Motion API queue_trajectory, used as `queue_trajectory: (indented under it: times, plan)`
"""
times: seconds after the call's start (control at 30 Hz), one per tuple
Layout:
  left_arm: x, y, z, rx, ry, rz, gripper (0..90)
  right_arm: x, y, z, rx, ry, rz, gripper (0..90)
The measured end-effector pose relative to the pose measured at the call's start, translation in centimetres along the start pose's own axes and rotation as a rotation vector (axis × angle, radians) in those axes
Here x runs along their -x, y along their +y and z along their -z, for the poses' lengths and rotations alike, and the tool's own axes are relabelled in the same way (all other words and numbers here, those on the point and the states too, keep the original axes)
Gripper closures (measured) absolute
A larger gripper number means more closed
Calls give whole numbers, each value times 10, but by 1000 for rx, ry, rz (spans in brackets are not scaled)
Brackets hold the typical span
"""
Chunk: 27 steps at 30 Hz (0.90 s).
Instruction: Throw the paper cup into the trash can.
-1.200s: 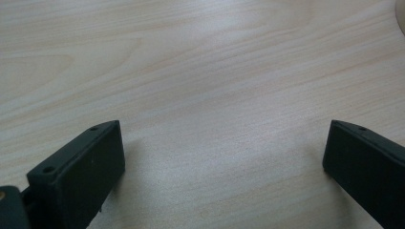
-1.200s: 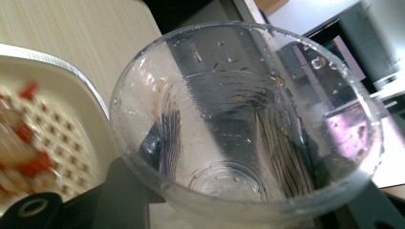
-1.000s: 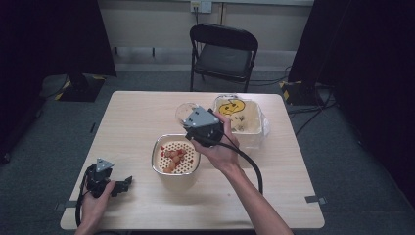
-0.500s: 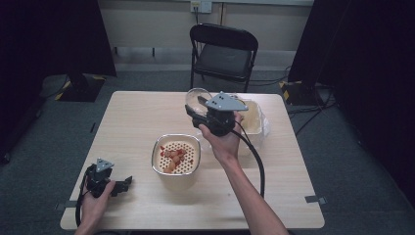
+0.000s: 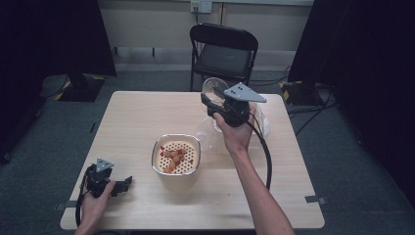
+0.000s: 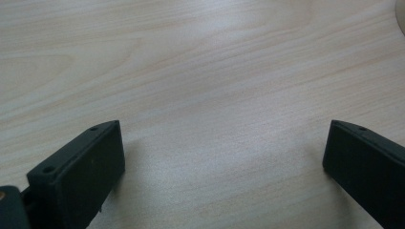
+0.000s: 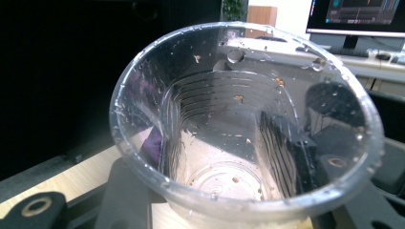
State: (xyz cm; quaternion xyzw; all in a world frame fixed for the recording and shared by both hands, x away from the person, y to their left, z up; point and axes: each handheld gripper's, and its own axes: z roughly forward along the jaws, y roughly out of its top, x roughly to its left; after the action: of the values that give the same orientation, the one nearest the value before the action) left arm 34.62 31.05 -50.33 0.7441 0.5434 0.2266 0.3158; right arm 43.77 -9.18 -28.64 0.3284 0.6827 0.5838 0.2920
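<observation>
The right gripper (image 5: 215, 100) was lifted above the table (image 5: 147, 117), behind and to the right of the colander bowl (image 5: 176, 155). Its two jaws were closed on a clear plastic cup (image 5: 214, 89), one jaw on each side of the cup wall. In the right gripper view the cup (image 7: 243, 129) was seen from its open mouth, with small drops and crumbs stuck on the inner wall and on the bottom; it looked otherwise empty.

The colander bowl stood near the middle of the table and held some red and orange food pieces (image 5: 172, 155). A clear plastic container (image 5: 259, 122) lay to the right of the bowl and behind it, partly hidden by the right hand (image 5: 235, 134).

The left gripper (image 5: 120, 185) rested low at the table, in front of the bowl and to its left. In the left gripper view its jaws were wide apart with nothing between them, only bare wood (image 6: 215, 95).
</observation>
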Motion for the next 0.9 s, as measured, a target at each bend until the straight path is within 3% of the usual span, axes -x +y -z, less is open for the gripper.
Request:
queue_trajectory:
  times: [0.17, 0.57, 0.7, 0.9]
  plan:
    - [0, 0, 0, 0, 0, 0, 0, 22, 0, 3, -22, -29, -24, 504]
    - [0, 0, 0, 0, 0, 0, 0, 58, 3, 7, -70, -111, -48, 494]
    - [0, 0, 0, 0, 0, 0, 0, 64, -2, 6, -86, -124, -64, 494]
    - [0, 0, 0, 0, 0, 0, 0, 80, -17, -1, -156, -151, -99, 474]
